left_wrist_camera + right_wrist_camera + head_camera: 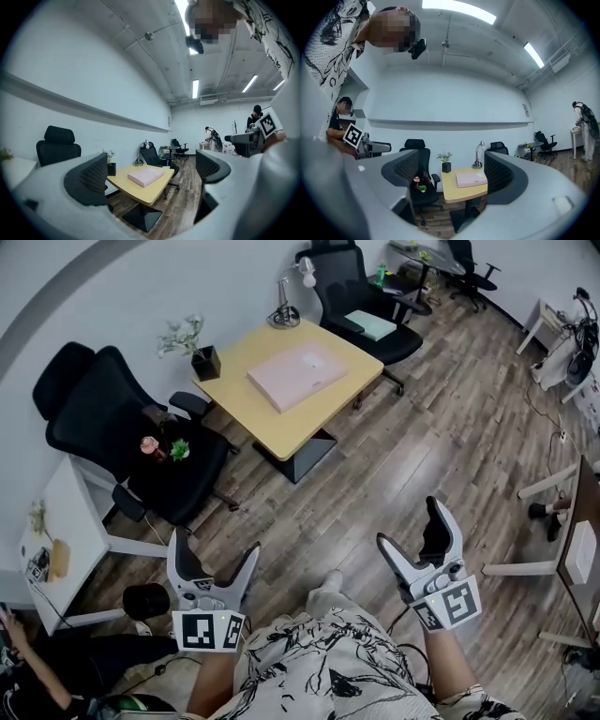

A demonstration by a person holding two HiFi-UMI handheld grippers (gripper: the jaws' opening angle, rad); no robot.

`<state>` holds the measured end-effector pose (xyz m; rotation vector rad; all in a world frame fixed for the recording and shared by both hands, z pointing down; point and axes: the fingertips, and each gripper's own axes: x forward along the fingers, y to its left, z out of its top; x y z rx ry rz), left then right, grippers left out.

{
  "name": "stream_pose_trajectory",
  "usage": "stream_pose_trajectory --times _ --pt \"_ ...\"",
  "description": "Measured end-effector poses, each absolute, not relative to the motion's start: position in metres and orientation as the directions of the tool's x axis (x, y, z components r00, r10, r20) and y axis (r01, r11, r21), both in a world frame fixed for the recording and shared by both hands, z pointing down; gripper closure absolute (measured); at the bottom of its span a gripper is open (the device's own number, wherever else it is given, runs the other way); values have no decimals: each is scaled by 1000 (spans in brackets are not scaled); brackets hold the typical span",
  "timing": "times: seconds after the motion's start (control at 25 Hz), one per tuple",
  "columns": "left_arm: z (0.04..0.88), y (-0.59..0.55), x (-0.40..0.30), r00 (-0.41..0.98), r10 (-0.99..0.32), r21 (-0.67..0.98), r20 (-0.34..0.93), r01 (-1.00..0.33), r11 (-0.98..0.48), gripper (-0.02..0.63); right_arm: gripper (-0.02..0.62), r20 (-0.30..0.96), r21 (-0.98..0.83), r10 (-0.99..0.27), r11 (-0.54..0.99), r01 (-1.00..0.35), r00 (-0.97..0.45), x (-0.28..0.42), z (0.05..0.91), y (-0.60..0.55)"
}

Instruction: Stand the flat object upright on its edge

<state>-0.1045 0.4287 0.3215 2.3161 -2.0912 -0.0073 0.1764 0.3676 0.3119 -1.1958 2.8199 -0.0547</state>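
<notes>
The flat object is a pale pink rectangular box [298, 374]. It lies flat on its broad face near the middle of the small yellow wooden tabletop [244, 409], not standing on edge.

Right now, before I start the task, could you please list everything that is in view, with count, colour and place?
flat object: one, pink, lying flat on the table
table: one, light wood, middle of the room
potted plant: one, black pot, table's left corner
desk lamp: one, silver, table's far corner
office chairs: three, black; one left of the table, one behind it, one far back
small ornaments: two, pink and green, on the left chair's seat
white desk: one, far left
left gripper: one, grey, open, empty, above the floor
right gripper: one, grey, open, empty, above the floor
</notes>
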Motion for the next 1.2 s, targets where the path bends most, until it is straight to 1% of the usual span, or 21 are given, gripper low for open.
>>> stream_pose_trajectory --times 0.28,0.64,0.92,1.2 --pt "315 400 -86 41 -999 10 2 -999 -41 31 160 -73 -97 -686 727 -680 -723 194 316 323" --pt "323 377 -96 -4 -1000 13 29 -1000 5 31 161 -69 -136 -665 745 -653 -744 185 322 282" --pt "330 328 -125 20 -1000 28 22 -999 -19 28 161 -54 -111 -700 712 -693 -712 167 323 240" --pt "326 260 -165 94 -996 36 -6 -995 -94 26 161 -54 -79 -760 650 -756 -648 137 312 191"
